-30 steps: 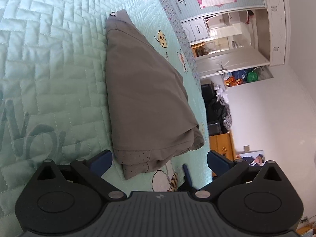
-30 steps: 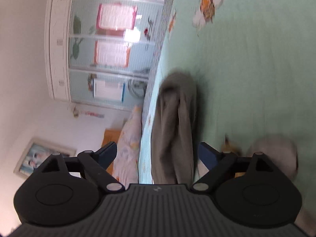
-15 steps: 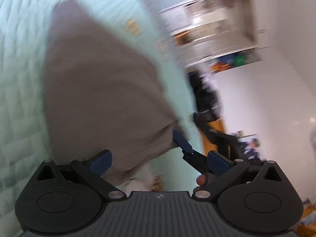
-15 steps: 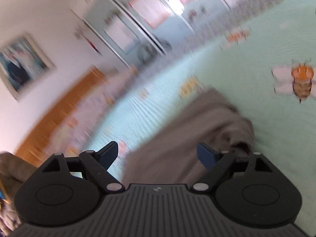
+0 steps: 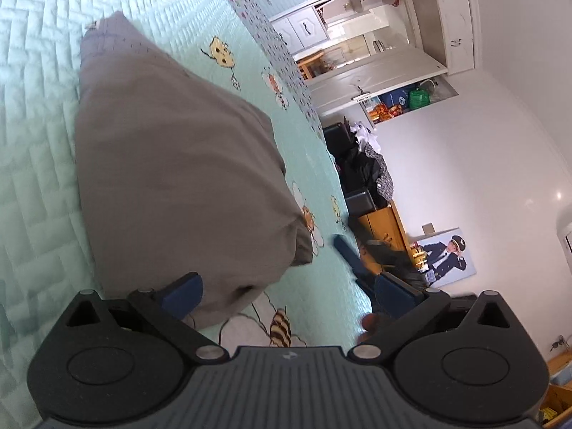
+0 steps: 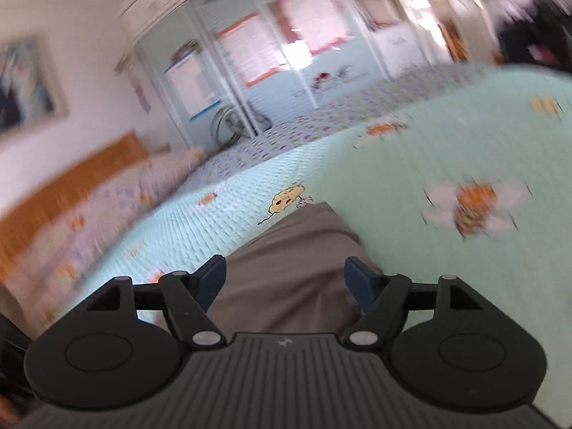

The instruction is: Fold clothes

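Observation:
A folded grey garment (image 5: 178, 178) lies on the mint quilted bedspread (image 5: 35, 107). My left gripper (image 5: 287, 289) hovers low at its near end, jaws open and empty; the left finger sits beside the cloth's edge. At the right of that view, off the garment's corner, one blue finger (image 5: 345, 248) of the right gripper shows above the bed. In the blurred right wrist view the right gripper (image 6: 286, 277) hangs over the garment (image 6: 293, 250). Its jaws are closing, with the cloth seen between them but not pinched.
The bedspread (image 6: 411, 164) stretches wide past the garment. Pillows (image 6: 118, 207) and a wooden headboard (image 6: 71, 175) lie at one end. Beyond the bed stand a pale wardrobe (image 5: 375, 35), a dark chair heaped with clothes (image 5: 361, 164) and a wooden cabinet (image 5: 386, 225).
The right wrist view has rolled from sideways to nearly level and risen above the garment. The left gripper shifted slightly, and the right gripper's finger came into its view.

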Tool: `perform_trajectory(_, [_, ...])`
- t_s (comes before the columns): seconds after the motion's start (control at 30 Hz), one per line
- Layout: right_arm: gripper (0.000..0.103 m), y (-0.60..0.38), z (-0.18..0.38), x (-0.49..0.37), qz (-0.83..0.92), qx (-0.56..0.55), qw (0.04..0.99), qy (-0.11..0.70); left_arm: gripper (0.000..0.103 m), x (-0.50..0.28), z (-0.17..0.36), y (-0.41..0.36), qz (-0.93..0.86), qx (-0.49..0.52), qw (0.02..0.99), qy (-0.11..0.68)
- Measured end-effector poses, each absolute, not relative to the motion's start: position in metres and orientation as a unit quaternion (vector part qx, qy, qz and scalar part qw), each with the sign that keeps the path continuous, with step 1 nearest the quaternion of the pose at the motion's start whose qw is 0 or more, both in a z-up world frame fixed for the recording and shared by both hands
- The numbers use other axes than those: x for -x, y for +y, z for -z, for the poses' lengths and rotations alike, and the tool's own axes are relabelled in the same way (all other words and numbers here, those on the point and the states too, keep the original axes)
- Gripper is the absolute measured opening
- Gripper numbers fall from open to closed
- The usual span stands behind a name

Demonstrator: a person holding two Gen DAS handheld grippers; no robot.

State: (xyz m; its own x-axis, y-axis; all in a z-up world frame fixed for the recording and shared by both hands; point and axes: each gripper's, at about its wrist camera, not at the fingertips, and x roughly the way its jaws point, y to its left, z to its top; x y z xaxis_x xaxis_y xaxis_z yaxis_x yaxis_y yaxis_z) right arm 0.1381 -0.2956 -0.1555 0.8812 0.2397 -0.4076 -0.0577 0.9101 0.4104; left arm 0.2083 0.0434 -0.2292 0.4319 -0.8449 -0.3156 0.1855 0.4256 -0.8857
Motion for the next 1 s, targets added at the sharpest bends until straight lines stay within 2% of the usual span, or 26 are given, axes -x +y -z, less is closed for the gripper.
perform_trajectory(0.07, [0.073,-0.298,0.176,-0.164,-0.074,-0.19,0.932,0.3,0.102,-0.208,0.23,0.048,0.339,0.413,0.74,0.408])
perform_trajectory(0.13, [0.055,-0.312,0.193,-0.159,-0.024,-0.207,0.922,0.325,0.102,-0.204,0.232,0.053,0.337,0.419,0.738,0.407])
perform_trajectory(0.2, [0.062,-0.322,0.194,-0.128,0.001,-0.223,0.93,0.292,0.102,-0.203,0.236,0.054,0.336,0.423,0.736,0.408])
perform_trajectory(0.27, [0.063,-0.324,0.189,-0.1,0.01,-0.232,0.94,0.25,0.102,-0.202,0.239,0.055,0.335,0.426,0.734,0.409])
perform_trajectory(0.37, [0.062,-0.33,0.196,-0.087,-0.019,-0.312,0.925,0.215,0.102,-0.201,0.242,0.057,0.332,0.434,0.728,0.413])
perform_trajectory(0.43, [0.062,-0.334,0.208,-0.095,-0.024,-0.411,0.89,0.198,0.102,-0.198,0.238,0.055,0.334,0.431,0.73,0.412])
perform_trajectory(0.57, [0.052,-0.342,0.246,-0.111,-0.024,-0.567,0.803,0.181,0.102,-0.193,0.231,0.061,0.335,0.425,0.735,0.408])
perform_trajectory(0.67, [0.05,-0.342,0.26,-0.109,-0.031,-0.627,0.764,0.151,0.102,-0.194,0.234,0.064,0.328,0.433,0.733,0.409])
perform_trajectory(0.77, [0.034,-0.341,0.268,-0.118,-0.023,-0.648,0.746,0.151,0.102,-0.195,0.238,0.062,0.325,0.443,0.726,0.414])
perform_trajectory(0.83, [0.014,-0.342,0.273,-0.125,-0.019,-0.656,0.738,0.157,0.102,-0.195,0.238,0.06,0.326,0.44,0.726,0.416])
perform_trajectory(0.9, [0.003,-0.343,0.273,-0.129,-0.012,-0.659,0.734,0.162,0.102,-0.195,0.238,0.058,0.326,0.439,0.725,0.418])
perform_trajectory(1.0, [0.001,-0.342,0.269,-0.127,0.008,-0.655,0.736,0.17,0.102,-0.197,0.238,0.059,0.323,0.439,0.726,0.418])
